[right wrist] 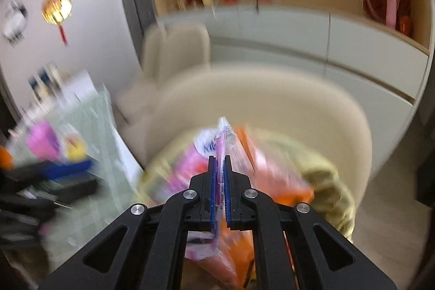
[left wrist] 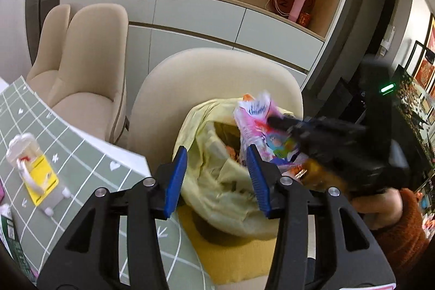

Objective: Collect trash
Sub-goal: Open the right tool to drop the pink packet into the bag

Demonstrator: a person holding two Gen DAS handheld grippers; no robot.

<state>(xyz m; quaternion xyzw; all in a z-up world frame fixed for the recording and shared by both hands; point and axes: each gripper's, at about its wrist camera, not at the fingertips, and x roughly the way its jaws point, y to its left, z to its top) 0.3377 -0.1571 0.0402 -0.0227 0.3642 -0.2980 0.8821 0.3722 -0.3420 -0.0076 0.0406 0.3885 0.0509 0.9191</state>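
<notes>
— Two tools, so what has each got?
— Right tool [right wrist: 220,162] is clamped nearly closed on a pink and orange wrapper [right wrist: 239,154], pads pinching the thin plastic. Left tool [left wrist: 217,167] has its blue pads parted about halfway and grips nothing.
— Where is that wrapper?
— Right above the mouth of the yellow bag [left wrist: 214,181], which sits on the seat of a beige chair [left wrist: 212,72]. In the left view the wrapper [left wrist: 258,116] hangs over the bag's far rim, beside the right tool [left wrist: 274,122].
— And left of the bag?
— Green checked desk [left wrist: 81,154], carrying a small white pouch with a yellow label [left wrist: 38,170].
</notes>
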